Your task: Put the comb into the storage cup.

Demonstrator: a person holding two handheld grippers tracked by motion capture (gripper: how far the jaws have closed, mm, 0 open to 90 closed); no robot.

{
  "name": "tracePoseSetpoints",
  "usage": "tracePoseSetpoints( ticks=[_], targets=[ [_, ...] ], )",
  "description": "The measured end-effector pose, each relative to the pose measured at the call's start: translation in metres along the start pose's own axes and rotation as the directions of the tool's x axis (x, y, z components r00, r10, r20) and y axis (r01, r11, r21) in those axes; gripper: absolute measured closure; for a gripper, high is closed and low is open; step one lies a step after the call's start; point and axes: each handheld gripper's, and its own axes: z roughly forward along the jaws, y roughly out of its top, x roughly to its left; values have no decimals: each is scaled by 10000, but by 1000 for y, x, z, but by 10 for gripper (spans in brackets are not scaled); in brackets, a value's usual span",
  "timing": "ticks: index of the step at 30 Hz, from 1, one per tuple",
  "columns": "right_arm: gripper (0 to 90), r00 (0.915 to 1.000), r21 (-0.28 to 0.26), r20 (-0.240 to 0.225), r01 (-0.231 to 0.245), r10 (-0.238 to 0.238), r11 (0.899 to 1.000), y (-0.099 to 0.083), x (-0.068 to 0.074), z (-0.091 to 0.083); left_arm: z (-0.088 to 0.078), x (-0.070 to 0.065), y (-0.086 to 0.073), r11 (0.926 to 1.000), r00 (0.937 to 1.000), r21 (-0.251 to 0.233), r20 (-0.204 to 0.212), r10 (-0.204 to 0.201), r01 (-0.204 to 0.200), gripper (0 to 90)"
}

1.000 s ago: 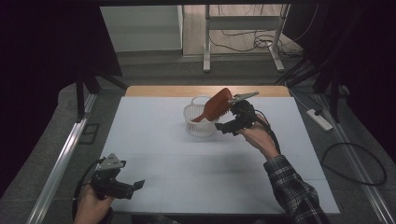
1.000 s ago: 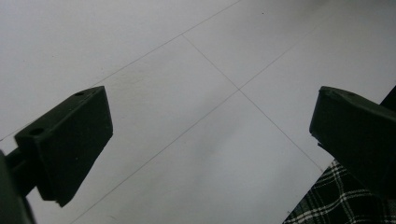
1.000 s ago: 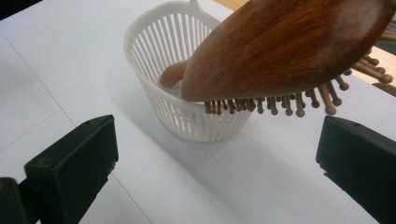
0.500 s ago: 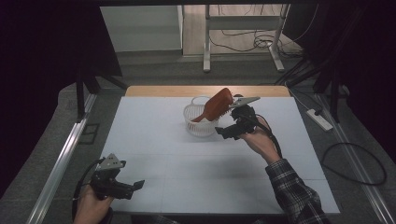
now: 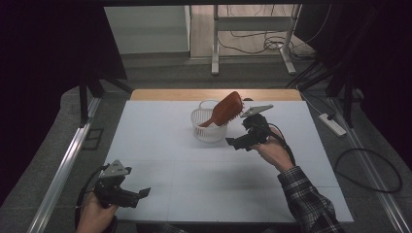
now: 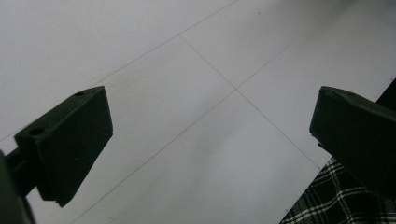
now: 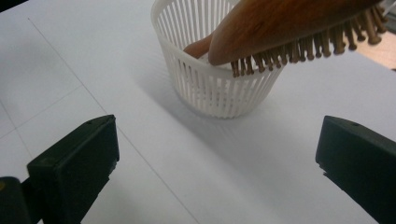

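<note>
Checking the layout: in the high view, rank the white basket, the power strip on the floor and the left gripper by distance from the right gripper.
1. white basket, just beside the right gripper
2. power strip, on the floor off the table's right edge
3. left gripper, near corner

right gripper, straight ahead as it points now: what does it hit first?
Likely the white slatted basket: it sits ahead of the open right gripper, with bare table between. The wooden hairbrush leaning out of it overhangs higher; depth is uncertain.
</note>
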Motion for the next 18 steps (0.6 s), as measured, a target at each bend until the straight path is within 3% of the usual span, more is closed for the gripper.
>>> tracePoseSetpoints(
  ticks=[7,12,18],
  targets=[
    [0,9991,299,21,-420,419,9987,-5,2,-2,0,0,0,10000,10000,-2,38,-3,3,1],
    [0,9987,569,274,-453,438,9974,-9,6,-5,0,0,0,10000,10000,-20,57,7,-6,1],
    [0,9991,557,182,-381,371,9977,-14,7,-10,0,0,0,10000,10000,-29,74,25,-25,1]
  ],
)
